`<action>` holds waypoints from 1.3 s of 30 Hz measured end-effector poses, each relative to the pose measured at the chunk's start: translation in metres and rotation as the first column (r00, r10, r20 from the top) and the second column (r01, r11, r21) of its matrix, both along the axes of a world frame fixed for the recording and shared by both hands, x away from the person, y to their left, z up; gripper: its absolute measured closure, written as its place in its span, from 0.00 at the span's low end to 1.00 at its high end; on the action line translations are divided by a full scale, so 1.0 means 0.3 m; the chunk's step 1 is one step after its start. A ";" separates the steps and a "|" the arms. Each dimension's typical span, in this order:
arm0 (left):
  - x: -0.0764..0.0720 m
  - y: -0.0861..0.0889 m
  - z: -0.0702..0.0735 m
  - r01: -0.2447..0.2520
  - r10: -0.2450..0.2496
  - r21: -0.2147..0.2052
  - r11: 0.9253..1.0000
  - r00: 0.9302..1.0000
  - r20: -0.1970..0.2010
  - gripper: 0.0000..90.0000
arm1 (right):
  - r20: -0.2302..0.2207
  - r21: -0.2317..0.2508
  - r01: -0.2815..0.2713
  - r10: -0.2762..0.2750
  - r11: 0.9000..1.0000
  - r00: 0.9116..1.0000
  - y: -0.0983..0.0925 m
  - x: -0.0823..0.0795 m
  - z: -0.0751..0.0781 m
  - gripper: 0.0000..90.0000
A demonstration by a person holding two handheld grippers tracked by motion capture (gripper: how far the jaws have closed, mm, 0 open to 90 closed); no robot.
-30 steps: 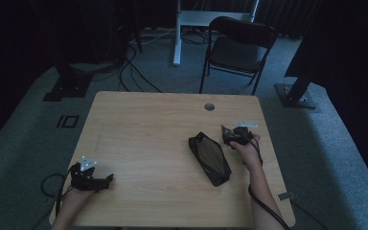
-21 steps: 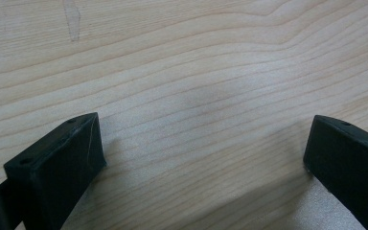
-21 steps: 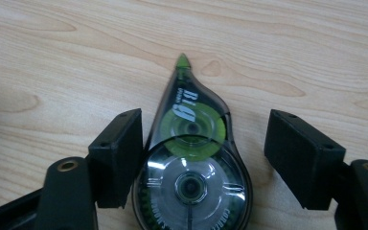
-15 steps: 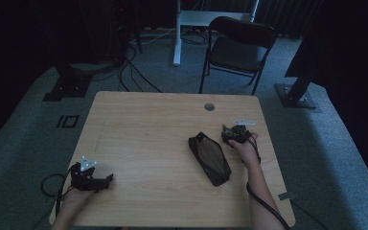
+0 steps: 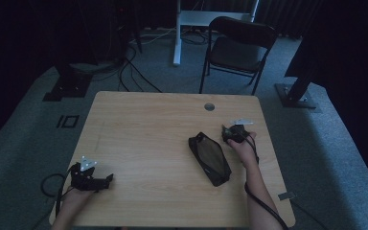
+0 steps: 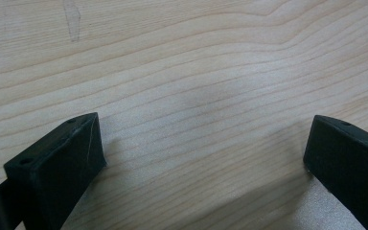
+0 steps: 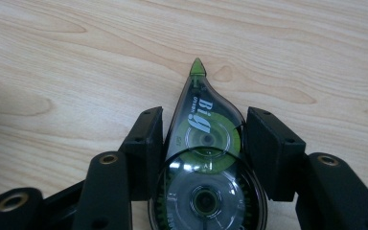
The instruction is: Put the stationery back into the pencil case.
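A clear, green-tipped correction tape dispenser (image 7: 206, 163) lies flat on the wooden table (image 5: 148, 129). My right gripper (image 7: 203, 143) has just been closing its jaws, and both pads now press on the dispenser's sides. In the high view this gripper (image 5: 232, 132) sits near the table's right edge, just right of a black zipped pouch (image 5: 210, 158). My left gripper (image 5: 106, 179) rests at the near left corner. Its jaws stand wide apart over bare wood in the left gripper view (image 6: 203, 148).
A round cable hole (image 5: 209, 106) lies near the table's far edge. A black chair (image 5: 237, 48) stands beyond it. Cables (image 5: 124, 67) and stand bases lie on the grey carpet at the far left.
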State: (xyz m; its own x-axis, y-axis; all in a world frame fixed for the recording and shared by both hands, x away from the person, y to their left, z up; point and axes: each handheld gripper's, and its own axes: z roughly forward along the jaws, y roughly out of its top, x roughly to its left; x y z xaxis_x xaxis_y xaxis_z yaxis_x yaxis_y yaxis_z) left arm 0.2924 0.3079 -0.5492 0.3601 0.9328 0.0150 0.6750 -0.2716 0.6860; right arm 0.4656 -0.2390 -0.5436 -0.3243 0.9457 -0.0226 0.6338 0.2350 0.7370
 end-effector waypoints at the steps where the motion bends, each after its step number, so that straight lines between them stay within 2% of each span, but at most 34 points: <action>1: 0.000 0.000 0.000 0.000 0.000 0.000 1.000 1.000 0.000 0.00 | -0.003 0.005 0.003 -0.003 1.000 1.000 -0.002 -0.002 0.002 0.54; 17: 0.000 0.000 0.000 0.000 0.000 0.000 1.000 1.000 0.000 0.00 | -0.021 0.023 -0.005 0.006 1.000 1.000 -0.027 -0.055 0.069 0.55; 24: 0.000 0.000 0.000 0.000 0.000 0.000 1.000 1.000 0.000 0.00 | -0.007 0.022 -0.012 0.012 1.000 1.000 -0.025 -0.082 0.110 0.55; 29: 0.000 0.000 0.000 0.000 0.000 0.000 1.000 1.000 0.000 0.00 | 0.016 0.048 -0.028 0.028 0.998 0.999 -0.021 -0.109 0.147 0.55; 39: 0.000 0.000 0.000 0.000 0.000 0.000 1.000 1.000 0.000 0.00 | 0.024 0.060 -0.035 0.034 0.998 0.999 -0.007 -0.170 0.206 0.55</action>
